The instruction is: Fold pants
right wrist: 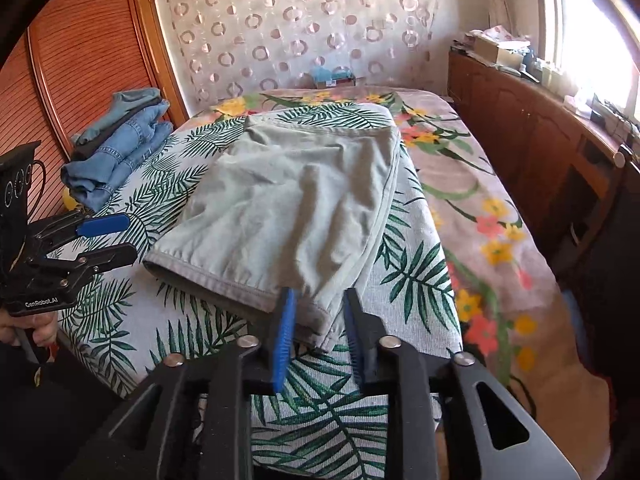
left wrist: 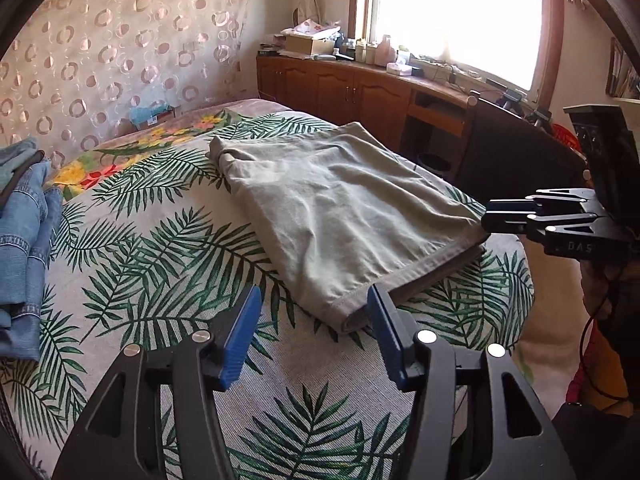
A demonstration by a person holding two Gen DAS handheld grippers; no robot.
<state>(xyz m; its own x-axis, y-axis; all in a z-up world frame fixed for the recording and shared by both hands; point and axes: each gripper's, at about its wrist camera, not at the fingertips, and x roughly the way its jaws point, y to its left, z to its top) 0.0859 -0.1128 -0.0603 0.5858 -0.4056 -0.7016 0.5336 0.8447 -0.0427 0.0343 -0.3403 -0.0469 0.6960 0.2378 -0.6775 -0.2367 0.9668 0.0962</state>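
Note:
The grey-green pants (left wrist: 328, 208) (right wrist: 296, 200) lie folded into a flat rectangle on the leaf-print bedspread (left wrist: 160, 264) (right wrist: 416, 280). My left gripper (left wrist: 314, 322) (right wrist: 120, 240) is open at the pants' near left corner. That corner rests against the inside of its right blue pad (left wrist: 386, 336), and the left pad stands clear. My right gripper (right wrist: 320, 328) (left wrist: 490, 218) sits at the near right corner. Its jaws are narrowly apart with the cloth's corner lying between them, and neither pad presses on it. A hand holds the left gripper's handle at the left edge of the right wrist view.
A stack of folded blue jeans (left wrist: 24, 232) (right wrist: 120, 148) sits at the bed's left side. A wooden cabinet (left wrist: 340, 88) (right wrist: 520, 128) with clutter on top runs under the bright window on the right. A slatted wooden wardrobe door (right wrist: 80, 60) stands behind the jeans.

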